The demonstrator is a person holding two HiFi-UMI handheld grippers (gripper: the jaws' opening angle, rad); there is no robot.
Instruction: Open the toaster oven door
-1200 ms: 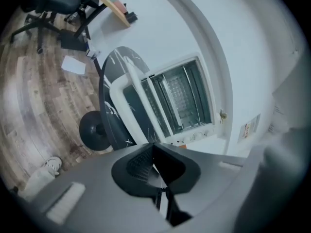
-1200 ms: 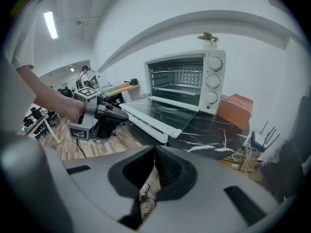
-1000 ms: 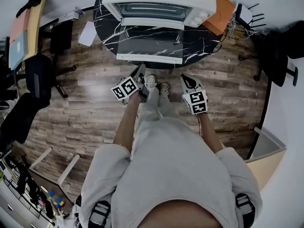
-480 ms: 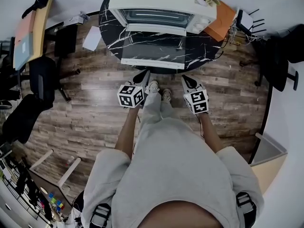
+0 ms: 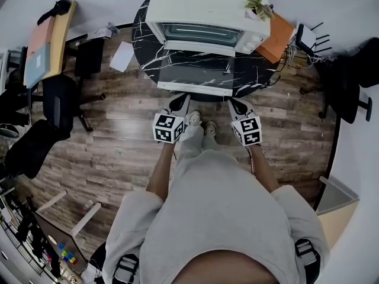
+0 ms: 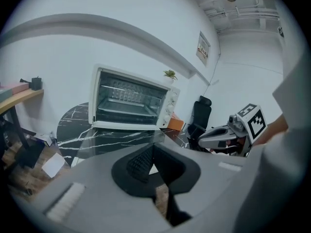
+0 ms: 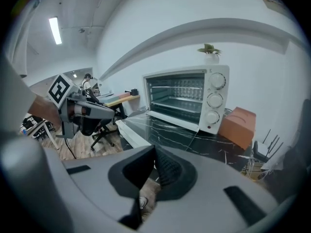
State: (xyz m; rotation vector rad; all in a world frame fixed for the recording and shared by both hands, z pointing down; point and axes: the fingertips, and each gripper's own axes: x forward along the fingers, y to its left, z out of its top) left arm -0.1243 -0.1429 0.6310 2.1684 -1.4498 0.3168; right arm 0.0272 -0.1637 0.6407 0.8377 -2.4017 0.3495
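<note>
Centrally, the white toaster oven (image 5: 204, 5) stands on a round black marble table (image 5: 145, 46), its glass door (image 5: 195, 76) lowered flat toward the person. Near the door's front edge, the left gripper (image 5: 179, 103) and right gripper (image 5: 235, 106) hover side by side, each with jaws pressed together, holding nothing. An orange box (image 5: 275, 28) sits beside the oven.

We see a smooth, white-painted toaster oven (image 5: 207, 5) on a glossy black marbled table (image 5: 144, 46), its glass door (image 5: 195, 76) mirror-smooth; around the table, matt wood-grain floor planks (image 5: 112, 141).
</note>
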